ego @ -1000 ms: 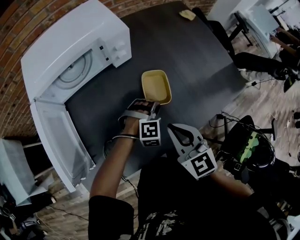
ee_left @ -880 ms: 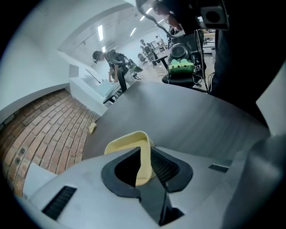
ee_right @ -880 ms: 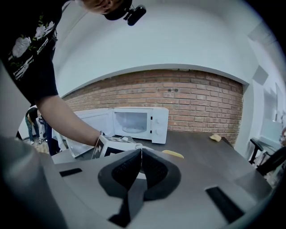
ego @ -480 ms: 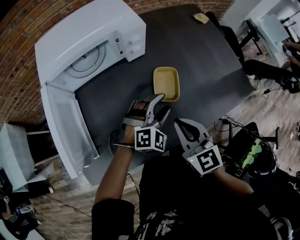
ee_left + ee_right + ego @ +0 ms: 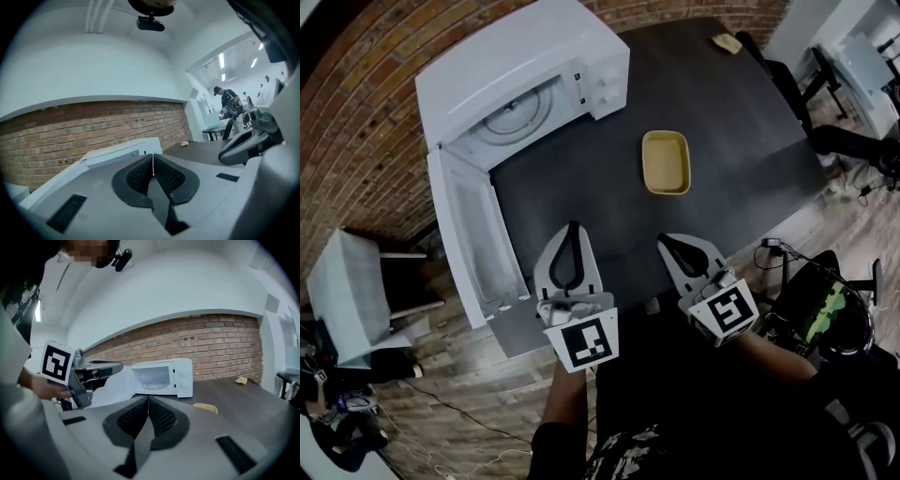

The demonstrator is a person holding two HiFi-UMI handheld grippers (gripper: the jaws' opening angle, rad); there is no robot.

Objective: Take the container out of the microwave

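The shallow yellow container (image 5: 666,161) lies on the dark table (image 5: 741,122), to the right of the white microwave (image 5: 525,70). The microwave's door (image 5: 473,234) hangs wide open and the turntable shows inside. My left gripper (image 5: 573,228) hovers near the table's front edge, well short of the container; its jaws have just been closing and are shut with nothing between them (image 5: 153,158). My right gripper (image 5: 666,241) is level beside it, also shut and empty (image 5: 148,400). The right gripper view shows the microwave (image 5: 161,377) and the container (image 5: 205,407) ahead.
A small yellowish lump (image 5: 727,42) lies at the table's far corner. The open door juts out over the table's left front. A white seat (image 5: 347,291) stands on the left, with dark office chairs (image 5: 853,141) and cables (image 5: 769,248) on the right.
The left gripper has let go of the container's near rim, drawn back toward me, risen and rolled, its jaws shut. The container stays on the table. The right gripper shifted slightly.
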